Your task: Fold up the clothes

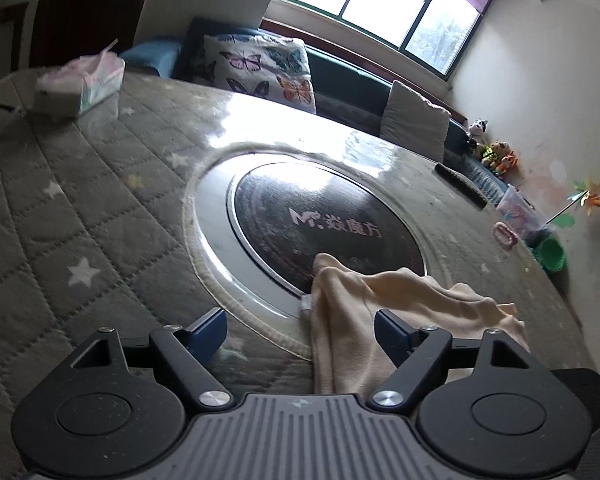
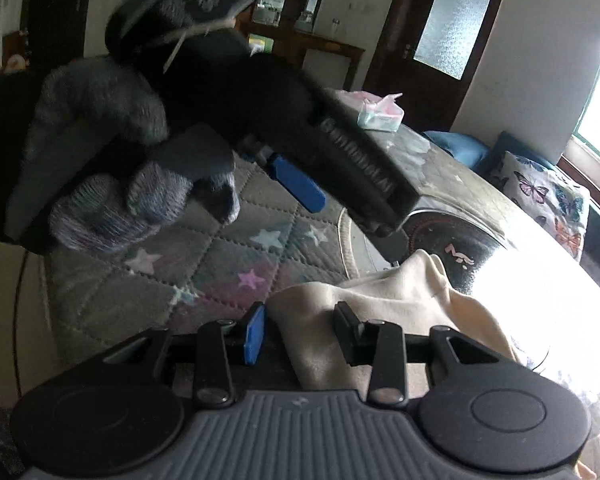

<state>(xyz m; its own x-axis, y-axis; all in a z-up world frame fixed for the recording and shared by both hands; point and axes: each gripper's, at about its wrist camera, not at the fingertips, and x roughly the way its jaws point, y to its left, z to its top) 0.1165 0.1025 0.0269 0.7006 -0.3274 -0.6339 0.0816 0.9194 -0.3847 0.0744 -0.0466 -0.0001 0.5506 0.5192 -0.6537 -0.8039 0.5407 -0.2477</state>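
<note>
A cream garment point(image 1: 384, 312) lies crumpled on the quilted grey table cover point(image 1: 80, 216), partly over the round black hotplate point(image 1: 328, 224). My left gripper point(image 1: 300, 330) is open just above the garment's near edge, the cloth lying between and under its blue fingers. In the right wrist view the garment point(image 2: 380, 304) lies in front of my right gripper point(image 2: 300, 330), which is open with the cloth's edge between its fingers. The left gripper and the gloved hand holding it point(image 2: 112, 168) fill the upper left of that view, one blue finger point(image 2: 296, 180) showing.
A tissue pack point(image 1: 88, 80) sits at the table's far left. A bench with a butterfly cushion point(image 1: 260, 66) and a grey cushion point(image 1: 416, 120) runs under the window. Toys point(image 1: 496, 152), a box and a green cup point(image 1: 552, 254) stand at the right.
</note>
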